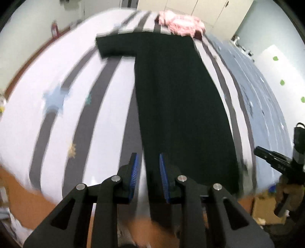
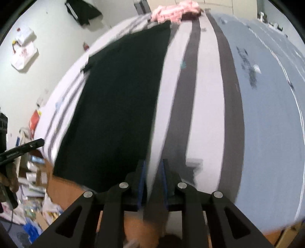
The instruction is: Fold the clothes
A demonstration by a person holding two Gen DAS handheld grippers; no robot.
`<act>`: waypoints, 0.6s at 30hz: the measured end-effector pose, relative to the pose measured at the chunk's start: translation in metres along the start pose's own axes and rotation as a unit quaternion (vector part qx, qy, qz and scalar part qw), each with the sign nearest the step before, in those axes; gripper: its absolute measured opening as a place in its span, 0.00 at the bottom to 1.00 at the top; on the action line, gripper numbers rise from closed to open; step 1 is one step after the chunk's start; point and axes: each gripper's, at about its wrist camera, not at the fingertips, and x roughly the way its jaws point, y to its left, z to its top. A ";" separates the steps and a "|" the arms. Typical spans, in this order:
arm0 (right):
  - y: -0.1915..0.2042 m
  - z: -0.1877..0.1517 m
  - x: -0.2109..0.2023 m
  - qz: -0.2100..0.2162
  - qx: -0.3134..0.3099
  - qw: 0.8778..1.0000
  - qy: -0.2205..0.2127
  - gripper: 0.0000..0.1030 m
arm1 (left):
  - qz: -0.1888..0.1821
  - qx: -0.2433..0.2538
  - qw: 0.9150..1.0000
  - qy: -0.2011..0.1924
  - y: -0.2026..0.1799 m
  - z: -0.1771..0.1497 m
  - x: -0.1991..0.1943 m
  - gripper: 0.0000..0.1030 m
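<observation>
Left wrist view: your left claw [image 1: 147, 171] stands with its blue pads [image 1: 135, 171] a narrow gap apart. The dark garment [image 1: 181, 106] shows through that gap, but the pads do not press on it; nothing is held. The garment lies flat and lengthwise on a striped bed cover [image 1: 57, 114], white with grey bands and pale star prints. It is folded to a long narrow panel, with one short sleeve [image 1: 114, 45] sticking out to the left at the far end. Its near edge hangs at the bed's near edge, over an orange-brown floor [image 1: 22, 200]. A pink crumpled cloth [image 1: 179, 23] sits beyond the garment's far end, touching or just past it; blur prevents a firmer reading. Your right claw [image 1: 270, 156] appears at the right border, off the garment; its jaws cannot be read from here.

Right wrist view: your right claw [image 2: 152, 179] is likewise narrowly parted, with only white and grey bed cover [image 2: 200, 114] between the pads. It grips nothing. The dark garment [image 2: 118, 99] lies to the left of this claw, its right edge just beside the left finger. The pink cloth [image 2: 173, 11] is at the far end. A grey-blue section [image 2: 266, 114] of bedding runs along the right. Your left claw [image 2: 22, 147] enters at the left border, beside the garment's near left corner. Both views are motion-blurred.
</observation>
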 end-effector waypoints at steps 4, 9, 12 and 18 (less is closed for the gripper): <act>0.003 0.071 0.020 0.004 -0.012 0.999 -0.042 0.23 | 0.005 -0.008 0.999 -0.038 -0.005 0.073 0.041 0.21; 0.005 0.151 0.056 0.007 -0.023 0.997 -0.073 0.31 | -0.009 0.033 0.997 -0.068 -0.005 0.151 0.103 0.21; 0.000 0.184 0.078 -0.004 -0.021 0.997 -0.077 0.31 | -0.026 0.059 0.995 -0.082 -0.004 0.198 0.138 0.21; 0.000 0.204 0.155 -0.043 0.012 0.998 -0.047 0.31 | -0.027 0.062 0.997 -0.049 0.053 0.220 0.196 0.22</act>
